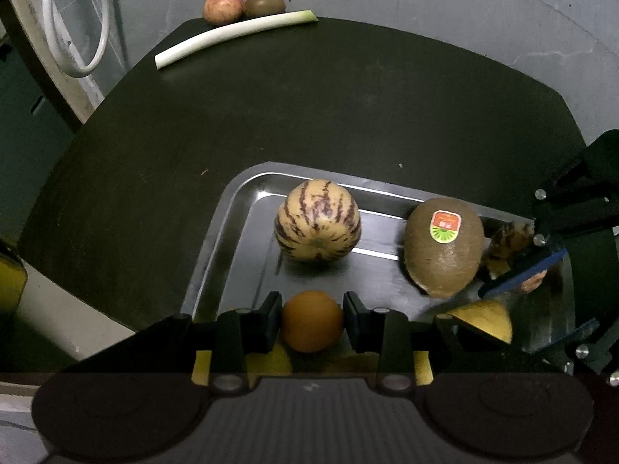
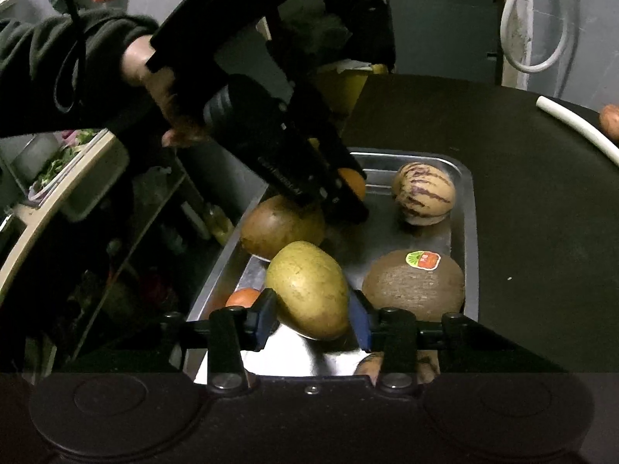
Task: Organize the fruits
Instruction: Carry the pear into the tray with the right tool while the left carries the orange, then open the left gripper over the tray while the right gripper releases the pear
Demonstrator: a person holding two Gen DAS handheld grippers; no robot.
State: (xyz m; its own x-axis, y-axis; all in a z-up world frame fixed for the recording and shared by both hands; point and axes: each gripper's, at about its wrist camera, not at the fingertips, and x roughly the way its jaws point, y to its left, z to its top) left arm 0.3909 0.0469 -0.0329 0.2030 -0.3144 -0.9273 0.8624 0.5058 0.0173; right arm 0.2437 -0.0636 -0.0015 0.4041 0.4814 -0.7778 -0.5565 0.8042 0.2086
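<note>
A shallow metal tray (image 1: 216,232) with rounded corners and a mirror-bright rim sits on the matte black counter (image 1: 348,96). The left gripper (image 1: 312,323) has its black jaws clamped on a small smooth orange fruit (image 1: 312,324), held low over the tray's near end. The right gripper (image 2: 313,311), with blue pads, has its jaws pressed against the sides of an egg-shaped, yellow-green fruit (image 2: 307,290) with speckled skin — tilted, just above the tray floor. In the tray lie a round cream melon (image 1: 318,220) with broken purple stripes, a fuzzy brown kiwi (image 1: 445,247) bearing a glossy sticker, and a rounder brownish fruit (image 2: 282,226) beside the left gripper. At the counter's far edge rest a pale, slightly curved leek stalk (image 1: 232,36), a red-blushed apple (image 1: 223,8) and a second kiwi (image 1: 265,4), the two fruits touching.
</note>
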